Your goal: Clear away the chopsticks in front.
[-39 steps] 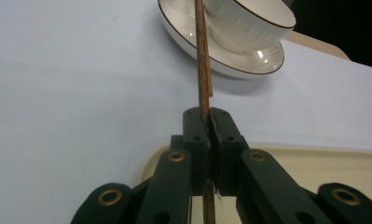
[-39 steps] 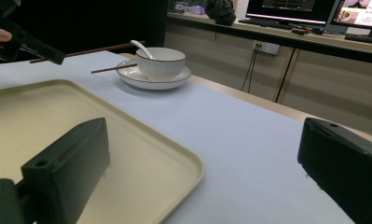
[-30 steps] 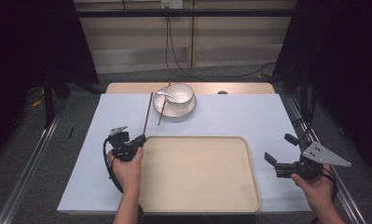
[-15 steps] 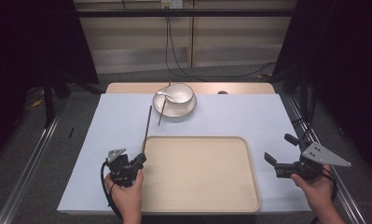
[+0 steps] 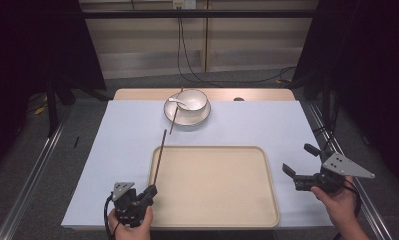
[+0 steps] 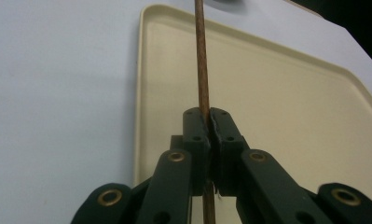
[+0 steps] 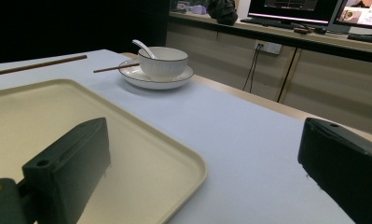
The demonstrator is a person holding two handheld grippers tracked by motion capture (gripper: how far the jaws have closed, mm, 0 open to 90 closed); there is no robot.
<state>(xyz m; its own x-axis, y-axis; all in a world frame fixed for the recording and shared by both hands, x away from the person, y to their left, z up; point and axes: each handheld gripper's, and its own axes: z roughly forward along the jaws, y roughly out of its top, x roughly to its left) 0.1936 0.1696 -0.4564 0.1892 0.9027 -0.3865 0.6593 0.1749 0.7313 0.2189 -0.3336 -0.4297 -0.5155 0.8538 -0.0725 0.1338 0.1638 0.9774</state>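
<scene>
My left gripper [image 5: 150,191] is shut on the near end of a thin brown chopstick [image 5: 160,155], which points away along the left rim of the beige tray [image 5: 267,200]. In the left gripper view the pads [image 6: 196,122] pinch the chopstick [image 6: 201,56] over the tray's [image 6: 286,116] left edge. A second chopstick [image 5: 174,118] leans on the plate [image 5: 203,116] under a white bowl [image 5: 193,101] holding a spoon [image 5: 177,102]. My right gripper [image 5: 298,158] stands open right of the tray, holding nothing. The right gripper view shows its wide jaws, gripper [image 7: 204,140], facing the bowl [image 7: 164,60].
A pale blue cloth [image 5: 122,145] covers the table, whose wooden far edge [image 5: 137,93] shows behind the bowl. Metal rails [image 5: 27,170] run along both sides on the floor. Cables [image 5: 187,55] hang behind the table.
My left gripper has drawn back toward the near table edge with the chopstick, whose far tip has left the plate. The right gripper has stayed put.
</scene>
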